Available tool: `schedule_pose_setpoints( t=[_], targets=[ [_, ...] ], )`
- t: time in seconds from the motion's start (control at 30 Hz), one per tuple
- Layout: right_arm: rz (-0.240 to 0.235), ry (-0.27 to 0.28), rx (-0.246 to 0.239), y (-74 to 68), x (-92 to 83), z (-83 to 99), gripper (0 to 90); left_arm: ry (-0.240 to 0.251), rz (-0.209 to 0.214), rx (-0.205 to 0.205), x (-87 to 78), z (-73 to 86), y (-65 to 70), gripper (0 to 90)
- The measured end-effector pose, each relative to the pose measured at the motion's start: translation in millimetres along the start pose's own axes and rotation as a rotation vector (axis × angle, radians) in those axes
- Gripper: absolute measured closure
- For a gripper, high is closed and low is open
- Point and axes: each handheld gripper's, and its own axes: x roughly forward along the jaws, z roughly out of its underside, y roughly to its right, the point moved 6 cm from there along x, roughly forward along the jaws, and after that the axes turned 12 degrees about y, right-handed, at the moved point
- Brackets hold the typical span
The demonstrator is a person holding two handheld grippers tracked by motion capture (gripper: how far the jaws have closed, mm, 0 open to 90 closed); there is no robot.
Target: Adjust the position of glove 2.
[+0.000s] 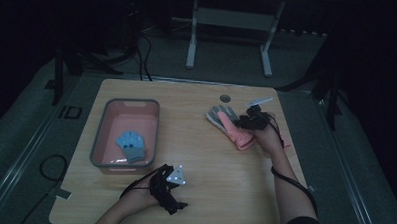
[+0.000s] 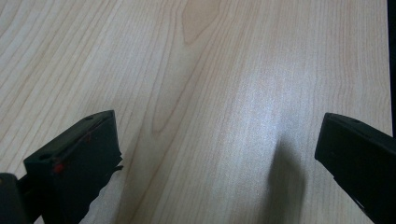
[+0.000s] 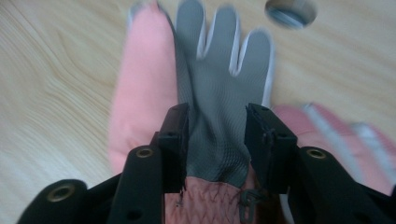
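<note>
A pink glove with a grey palm (image 1: 225, 121) lies on the right part of the wooden table (image 1: 210, 157), fingers pointing to the far left. My right gripper (image 1: 246, 121) is low over its wrist end. In the right gripper view the jaws of that gripper (image 3: 217, 123) stand apart on either side of the flat grey palm (image 3: 215, 70), and the fabric between them is not bunched. My left gripper (image 1: 176, 204) rests near the front edge. Its jaws (image 2: 217, 140) are wide open over bare wood (image 2: 210, 56).
A pink bin with a grey rim (image 1: 99, 138) stands at the left of the table and holds a light blue glove (image 1: 131, 144). A round cable hole (image 1: 225, 98) sits in the tabletop just beyond the pink glove. A metal frame stands on the floor behind the table.
</note>
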Motion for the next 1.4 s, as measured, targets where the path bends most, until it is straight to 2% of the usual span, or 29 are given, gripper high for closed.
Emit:
schedule_pose_setpoints(
  t=[0.13,0.17,0.23,0.37,0.4,0.47,0.5,0.53,0.6,0.63,0.67,0.7,0.8,0.87,1.0,1.17,1.27,1.33,1.4],
  targets=[
    [-0.013,-0.022,-0.010,0.4,10.1,9.4,63.1,0.004,-0.003,-0.002,0.0,0.1,-1.1,0.2],
    [-0.016,-0.017,0.025,1.2,12.0,12.1,65.5,0.001,-0.004,-0.001,0.2,0.5,-1.3,0.2],
    [-0.018,-0.015,0.020,1.1,12.7,13.4,67.3,-0.003,-0.004,0.004,0.1,0.7,-1.3,0.2],
    [0.007,-0.029,0.004,-2.7,12.7,12.9,81.8,-0.004,-0.002,0.008,0.3,0.8,-1.0,0.2],
    [0.007,-0.029,0.004,-2.7,12.7,12.9,81.8,-0.001,0.000,0.006,0.3,0.7,-0.8,0.2],
    [0.040,-0.030,0.028,-8.9,12.5,10.9,86.3,0.014,0.001,-0.003,-0.2,-0.1,-1.0,0.2],
    [0.040,-0.030,0.028,-8.9,12.5,10.9,86.3,0.014,0.001,-0.003,-0.2,-0.1,-1.0,0.2],
    [0.044,-0.022,0.053,-11.6,11.0,9.4,87.1,0.017,0.004,-0.007,-0.6,-0.5,-0.9,0.2],
    [0.067,0.003,0.106,-22.7,2.5,4.1,87.9,0.019,0.005,-0.007,-0.7,-0.7,-0.6,0.2],
    [0.067,0.003,0.106,-22.7,2.5,4.1,87.9,0.017,0.005,-0.004,-0.5,-0.6,-0.4,0.2],
    [0.080,0.045,0.151,-34.0,-7.3,-0.7,88.1,0.017,0.004,-0.001,-0.2,-0.5,-0.2,0.2],
    [0.080,0.045,0.151,-34.0,-7.3,-0.7,88.1,0.017,0.004,-0.001,-0.2,-0.5,-0.2,0.2],
    [0.073,0.104,0.236,-56.2,-25.9,-8.5,88.3,0.035,0.001,-0.007,-1.8,-2.1,-1.4,0.2],
    [0.090,0.138,0.274,-66.2,-35.4,-11.6,88.3,0.040,-0.001,-0.012,-2.9,-2.0,-2.1,0.2],
    [0.171,0.164,0.296,-85.1,-51.7,-14.1,88.4,0.035,-0.001,-0.009,-2.4,-1.0,-1.9,0.2],
    [0.204,0.174,0.335,-107.1,-62.4,-7.2,88.3,0.013,-0.002,0.000,-0.6,0.3,-1.2,0.2],
    [0.219,0.171,0.367,-116.6,-61.1,1.3,88.3,0.014,0.000,-0.003,-0.9,-0.3,-1.3,0.2],
    [0.233,0.165,0.368,-119.1,-59.7,4.3,88.3,0.016,0.001,-0.001,-1.0,-0.4,-0.7,0.2],
    [0.242,0.174,0.404,-127.9,-56.3,13.6,88.3,0.008,0.002,0.004,-0.8,0.1,-0.4,0.2]
  ],
)
